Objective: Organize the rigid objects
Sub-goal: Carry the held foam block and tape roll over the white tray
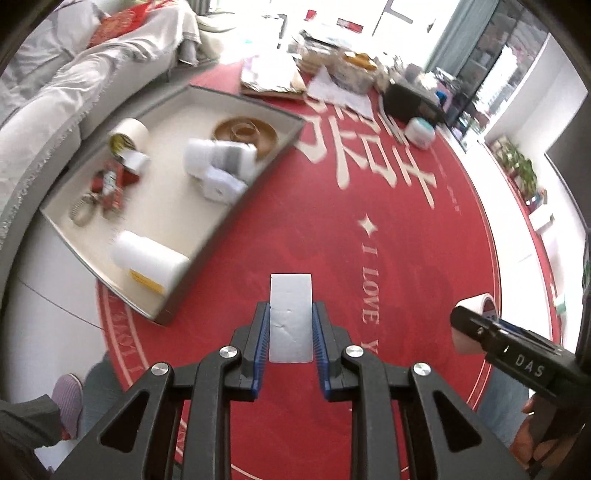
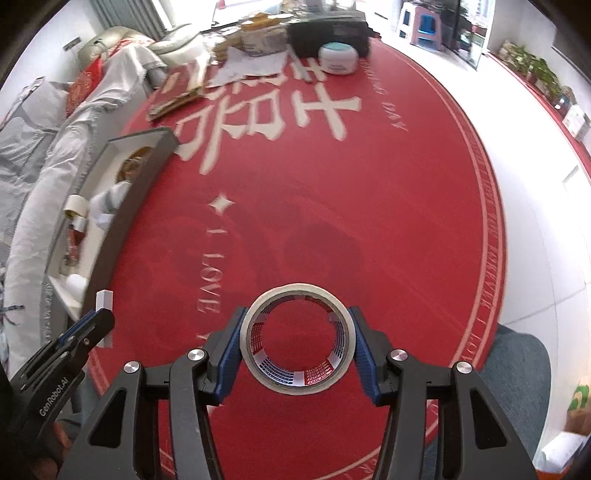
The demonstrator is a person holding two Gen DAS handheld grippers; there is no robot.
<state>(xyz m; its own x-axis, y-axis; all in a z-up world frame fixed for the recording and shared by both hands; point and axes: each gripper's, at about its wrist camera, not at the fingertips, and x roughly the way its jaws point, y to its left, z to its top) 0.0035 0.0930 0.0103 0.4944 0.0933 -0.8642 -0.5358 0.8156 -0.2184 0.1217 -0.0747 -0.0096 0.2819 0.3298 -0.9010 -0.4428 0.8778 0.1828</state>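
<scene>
My left gripper [image 1: 291,325] is shut on a flat white rectangular block [image 1: 290,314], held above the red round mat [image 1: 369,206]; the block also shows in the right wrist view [image 2: 103,301]. My right gripper [image 2: 297,345] is shut on a roll of clear tape [image 2: 297,341], its ring held flat between the blue pads [image 2: 231,347]. A grey-walled tray [image 1: 236,214] lies left on the mat and holds a white bottle [image 1: 147,260], white plastic parts [image 1: 221,166], a tape roll [image 1: 129,134], a brown coaster [image 1: 245,131] and a red keychain [image 1: 110,184].
A white jar with a teal lid [image 2: 338,57], a black box [image 2: 328,31] and papers [image 1: 273,74] crowd the mat's far edge. A sofa with a pale cover [image 1: 55,96] runs along the left. White floor tiles [image 2: 535,221] lie to the right.
</scene>
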